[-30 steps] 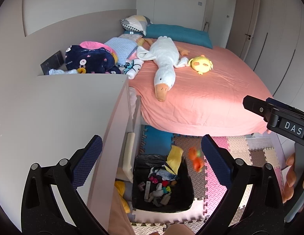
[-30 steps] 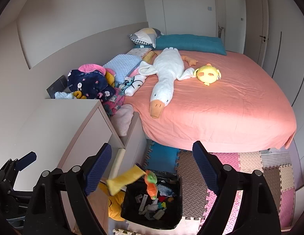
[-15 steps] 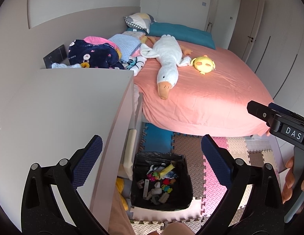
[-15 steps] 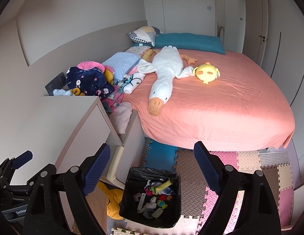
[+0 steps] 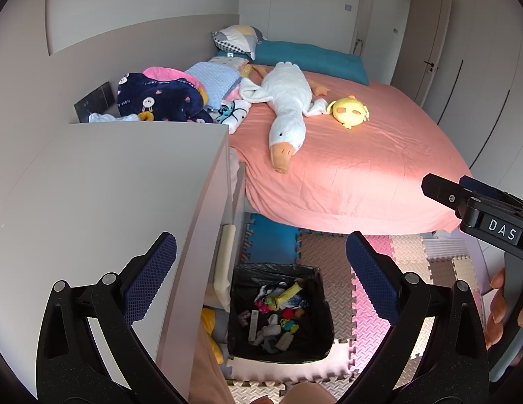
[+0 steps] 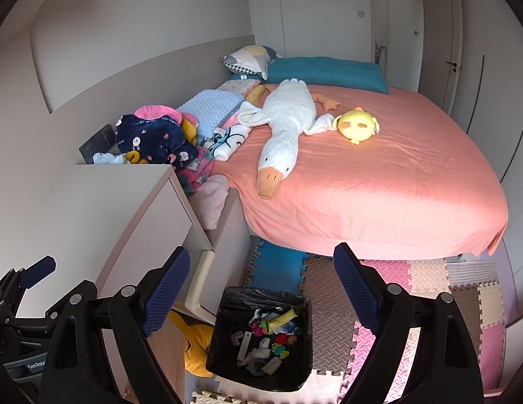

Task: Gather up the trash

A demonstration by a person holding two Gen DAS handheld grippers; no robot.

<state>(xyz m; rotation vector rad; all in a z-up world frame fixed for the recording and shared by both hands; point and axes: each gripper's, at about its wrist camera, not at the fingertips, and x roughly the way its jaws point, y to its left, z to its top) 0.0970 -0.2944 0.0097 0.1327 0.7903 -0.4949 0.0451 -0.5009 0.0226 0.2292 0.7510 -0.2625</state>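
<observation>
A: Where's the trash?

B: In the bin (image 5: 239,306), a black-lined one on the foam floor mats (image 5: 324,250) beside the bench (image 5: 103,185). A yellow strip (image 5: 290,291), small bright bits and grey scraps lie together at the bottom.

A: And the left gripper (image 5: 261,277)?

B: Jaws spread wide, nothing between them, high above the bin.

A: The right gripper (image 6: 259,288)?

B: Same: jaws wide apart and empty, also over the bin (image 6: 224,333). From the left camera you see its black body at the right edge, a hand (image 5: 500,309) round its handle.

A: What else is about?

B: A bed (image 6: 379,181) with a pink sheet, a white goose plush (image 6: 285,124) lying across it, and a yellow chick plush (image 6: 357,124) just beside the goose's wing. Bundled clothes (image 6: 153,138) sit past the bench's far end.
</observation>
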